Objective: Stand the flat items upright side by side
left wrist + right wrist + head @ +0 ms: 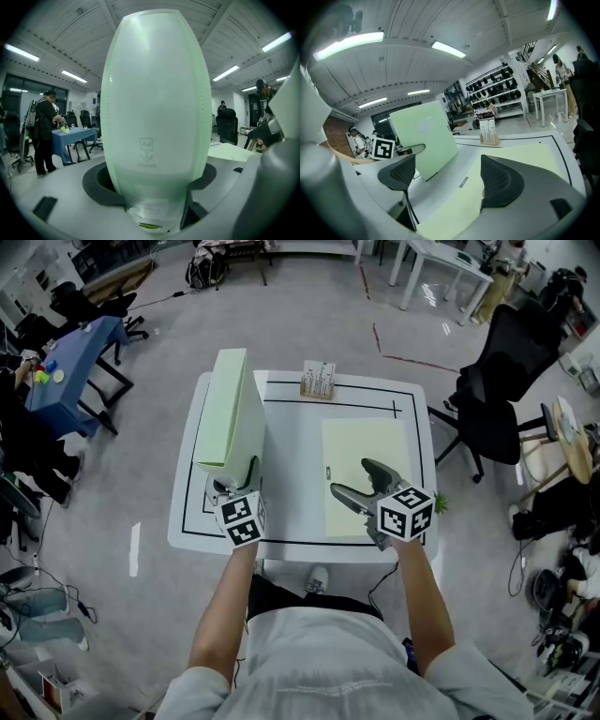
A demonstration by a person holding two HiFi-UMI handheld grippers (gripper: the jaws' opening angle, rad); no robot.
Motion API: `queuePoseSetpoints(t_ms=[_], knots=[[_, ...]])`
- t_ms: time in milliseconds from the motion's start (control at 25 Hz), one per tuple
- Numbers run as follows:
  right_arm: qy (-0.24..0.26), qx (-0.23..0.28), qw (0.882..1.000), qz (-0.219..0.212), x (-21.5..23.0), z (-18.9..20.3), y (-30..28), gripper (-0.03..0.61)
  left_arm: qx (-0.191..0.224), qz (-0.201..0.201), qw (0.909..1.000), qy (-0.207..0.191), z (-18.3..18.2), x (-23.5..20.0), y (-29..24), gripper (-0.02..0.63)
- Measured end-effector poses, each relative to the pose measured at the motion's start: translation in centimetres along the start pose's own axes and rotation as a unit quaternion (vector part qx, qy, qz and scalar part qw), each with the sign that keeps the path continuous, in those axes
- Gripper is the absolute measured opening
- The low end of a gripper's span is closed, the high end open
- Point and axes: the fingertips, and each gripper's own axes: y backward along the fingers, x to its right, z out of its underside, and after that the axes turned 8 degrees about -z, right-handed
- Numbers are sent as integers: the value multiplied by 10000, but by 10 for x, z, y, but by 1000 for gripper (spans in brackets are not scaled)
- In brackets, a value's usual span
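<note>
left gripper (236, 486) clamps upright box (230, 399); right gripper (350, 476) agape over flat folder (370, 439)

Strip lights (349, 42) glow across a ribbed ceiling (454, 23) in an open workroom. On the grey floor (309, 324), marked with red tape (417, 359), stand a blue table (75, 357), white tables (450, 263), a black office chair (502, 381) and dark shelving (492, 89).

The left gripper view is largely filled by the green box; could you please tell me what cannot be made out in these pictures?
Left gripper view: the upright green box fills the frame, so whether the left gripper presses on it is unclear.
Head view: print on the card stand is too small to read.
Right gripper view: the flat green folder has its near edge hidden beneath the open right gripper.
</note>
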Motion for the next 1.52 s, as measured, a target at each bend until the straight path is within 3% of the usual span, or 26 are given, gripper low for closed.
queuePoseSetpoints(t_ms=[440, 640, 1000, 1280, 1520], knots=[[-172, 224, 9996, 99, -6, 6, 44, 459, -323, -22, 9979, 562, 10, -5, 18, 357], [-191, 254, 9994, 129, -13, 5, 58, 459, -379, 199, 9962, 764, 17, -9, 49, 357], [198, 596, 9977, 255, -45, -6, 72, 459, 45, 804, 9862, 1446, -5, -36, 101, 357], [606, 934, 9934, 271, -109, -12, 89, 459, 723, 1857, 9636, 1781, -49, -35, 154, 353], [986, 975, 9883, 627, -161, 0, 118, 459, 1135, 2950, 9277, 1987, -75, -11, 206, 353]])
